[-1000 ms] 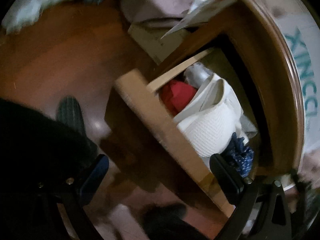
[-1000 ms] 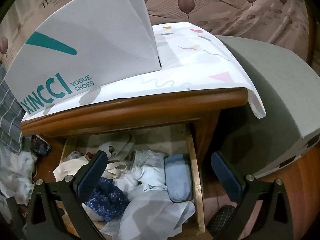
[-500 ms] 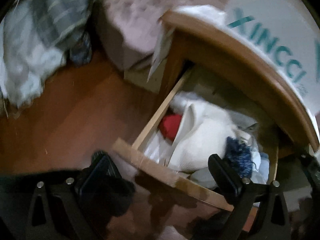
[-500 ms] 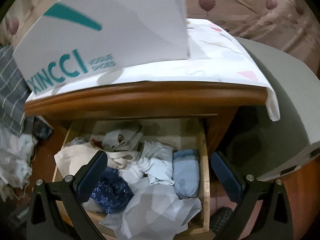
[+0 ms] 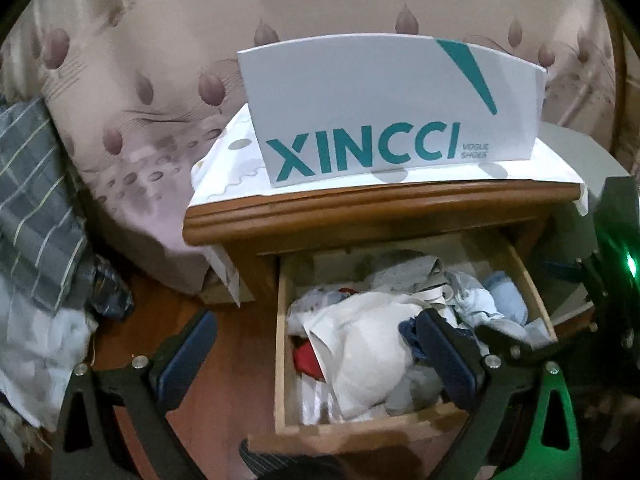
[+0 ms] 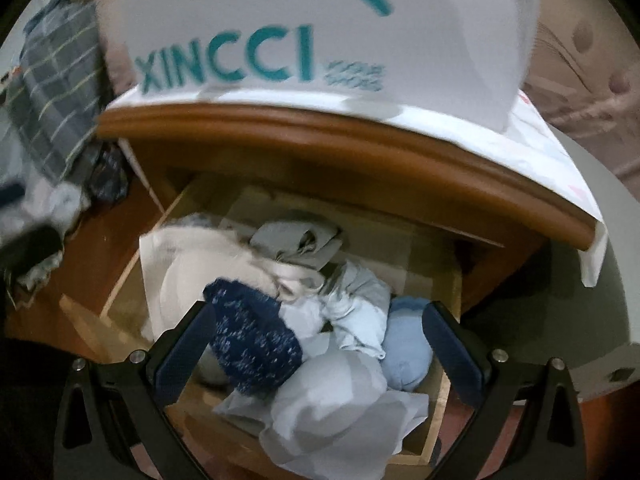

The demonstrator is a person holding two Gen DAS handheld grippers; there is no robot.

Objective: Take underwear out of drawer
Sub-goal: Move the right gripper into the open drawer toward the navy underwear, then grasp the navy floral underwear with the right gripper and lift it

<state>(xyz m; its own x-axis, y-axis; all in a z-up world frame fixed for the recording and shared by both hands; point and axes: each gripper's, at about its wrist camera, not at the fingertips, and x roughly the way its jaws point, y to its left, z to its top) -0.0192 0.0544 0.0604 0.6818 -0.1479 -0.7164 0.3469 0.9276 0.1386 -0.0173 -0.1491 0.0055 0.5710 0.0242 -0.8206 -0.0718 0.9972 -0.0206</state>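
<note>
Right gripper (image 6: 318,344) hanging spread wide over open light-wood drawer (image 6: 450,396), gripping nothing; jaws straddling dark blue speckled underwear (image 6: 252,344) and pale blue folded bundle (image 6: 406,344), likely lining up for a pick. Left gripper (image 5: 316,354) also spread and empty, sitting off drawer's left edge with one finger over floor, probably keeping clear. Underwear lying inside drawer among crumpled white cloth (image 5: 360,348).

Left view showing whole brown wooden nightstand (image 5: 360,212), white XINCCI shoe box (image 5: 384,108) on top, red garment (image 5: 306,358) tucked under white cloth; blue underwear mostly hiding behind finger. Right view exposing speckled underwear fully, plus grey rolled piece (image 6: 300,240) at back; red garment not showing.
</note>
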